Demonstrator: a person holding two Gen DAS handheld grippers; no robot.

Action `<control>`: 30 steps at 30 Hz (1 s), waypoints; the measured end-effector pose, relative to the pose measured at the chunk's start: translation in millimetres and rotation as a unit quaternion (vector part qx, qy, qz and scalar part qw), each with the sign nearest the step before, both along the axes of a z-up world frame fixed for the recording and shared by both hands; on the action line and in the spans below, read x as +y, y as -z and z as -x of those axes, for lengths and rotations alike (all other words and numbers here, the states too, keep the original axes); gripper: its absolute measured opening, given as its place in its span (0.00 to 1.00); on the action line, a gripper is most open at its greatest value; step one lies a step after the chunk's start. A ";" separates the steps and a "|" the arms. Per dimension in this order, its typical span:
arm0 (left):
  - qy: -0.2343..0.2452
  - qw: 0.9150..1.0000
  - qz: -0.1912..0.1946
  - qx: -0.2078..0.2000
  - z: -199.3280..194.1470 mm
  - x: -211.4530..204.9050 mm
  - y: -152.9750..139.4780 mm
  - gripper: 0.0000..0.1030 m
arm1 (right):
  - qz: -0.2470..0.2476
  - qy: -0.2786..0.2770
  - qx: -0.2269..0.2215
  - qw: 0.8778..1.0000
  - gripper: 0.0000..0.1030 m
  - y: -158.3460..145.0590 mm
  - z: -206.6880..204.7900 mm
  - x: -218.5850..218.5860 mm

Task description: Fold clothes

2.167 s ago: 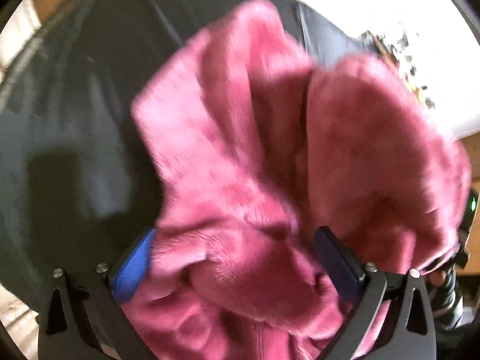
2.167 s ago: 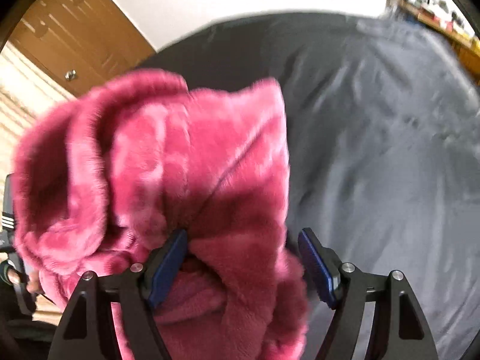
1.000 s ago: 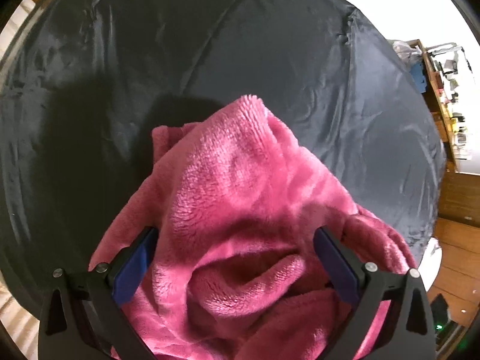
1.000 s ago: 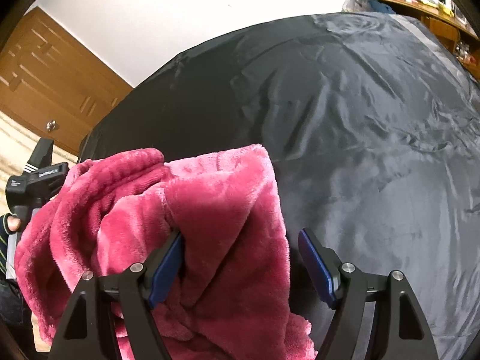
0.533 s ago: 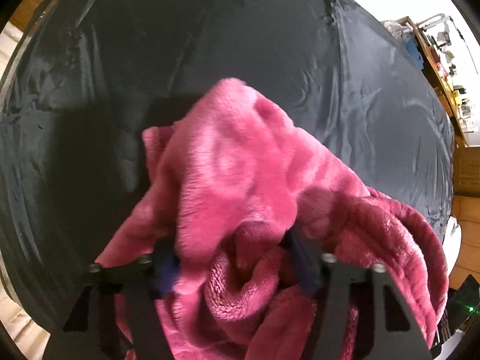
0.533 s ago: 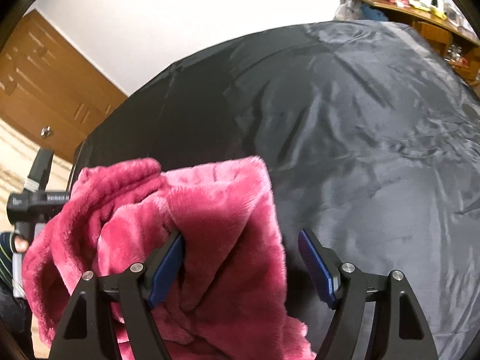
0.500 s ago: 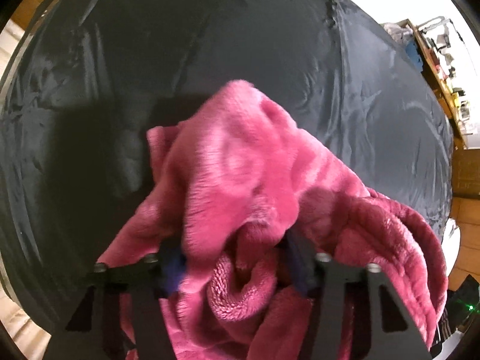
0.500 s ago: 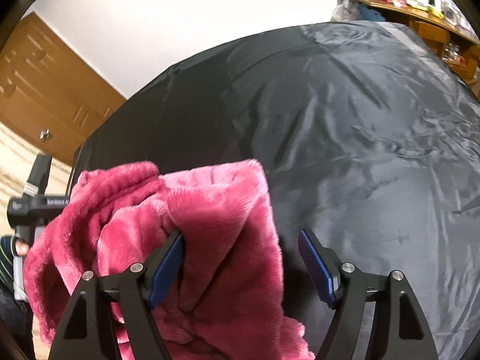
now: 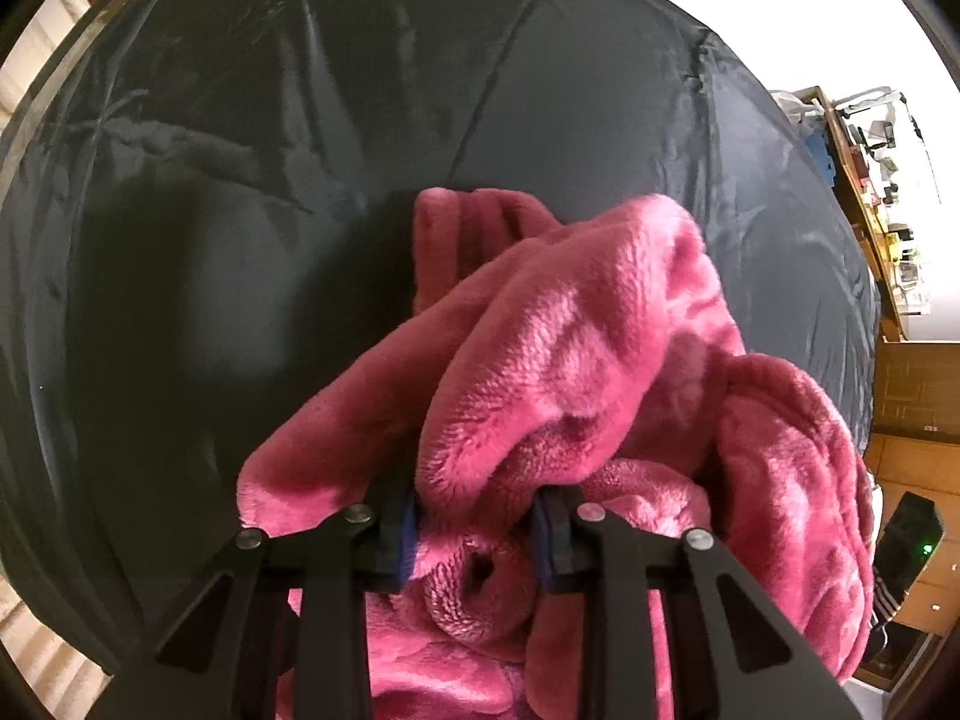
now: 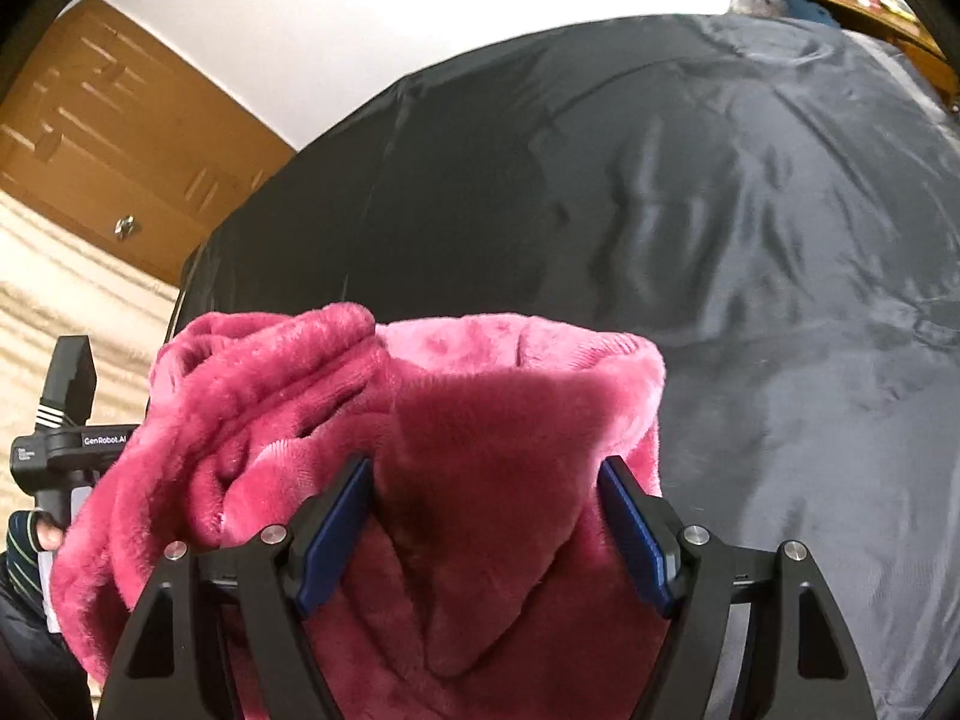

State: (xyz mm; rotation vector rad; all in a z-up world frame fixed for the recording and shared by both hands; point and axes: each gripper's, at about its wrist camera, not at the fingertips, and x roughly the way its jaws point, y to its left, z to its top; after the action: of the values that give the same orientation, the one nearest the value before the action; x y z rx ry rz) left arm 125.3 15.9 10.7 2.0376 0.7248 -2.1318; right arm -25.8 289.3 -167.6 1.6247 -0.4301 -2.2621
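Bedding, a dark sheet (image 9: pixel 252 192), fills both views, and the pink fleece (image 9: pixel 600 324) is bunched on it at the near edge, heaped rather than spread flat. A second ago the fleece lay loose between wide jaws in the left wrist view; now it is gathered up into a tall ridge there, with one thick fold pulled in toward the camera.

That change comes from the left gripper (image 9: pixel 474 531): its jaws have just been closing and now pinch a roll of fleece, the pile bulging out above and below the blue pads. So the left side has a hold, which I judge to be the grasp that starts a lift or a shake-out before any fold can be made.

In the right wrist view the right gripper (image 10: pixel 483 528) has narrowed a little as well. Its pads sit against the flanks of a broad fold standing between them, but whether they truly press on it or only brush it I cannot tell. The right side of the cloth may slip when the garment is raised.

Beyond the heap, the other handset and a sleeve (image 10: pixel 21 546) show at the left edge.
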 end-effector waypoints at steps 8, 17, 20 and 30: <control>-0.001 1.000 0.003 0.021 -19.2 -2.8 -12.7 0.29 | -0.040 0.021 0.072 0.996 0.25 -24.6 -24.4 3.2; -0.046 0.990 -0.042 0.127 -36.4 -23.6 -79.8 0.24 | -0.104 0.067 0.247 0.961 0.20 -131.8 -60.5 9.8; -0.055 0.981 -0.051 0.180 -45.3 -32.5 -108.3 0.24 | -0.112 0.087 0.295 0.945 0.17 -169.1 -66.7 13.6; -0.092 0.955 -0.043 0.279 -31.0 -21.5 -144.3 0.24 | -0.118 0.097 0.340 0.928 0.16 -217.2 -73.3 44.0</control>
State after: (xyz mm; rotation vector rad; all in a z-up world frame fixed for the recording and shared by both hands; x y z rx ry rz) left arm 156.3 -5.6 155.0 1.3168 1.0372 -2.6117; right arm 47.5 333.4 49.6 0.7991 -0.1405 -2.9176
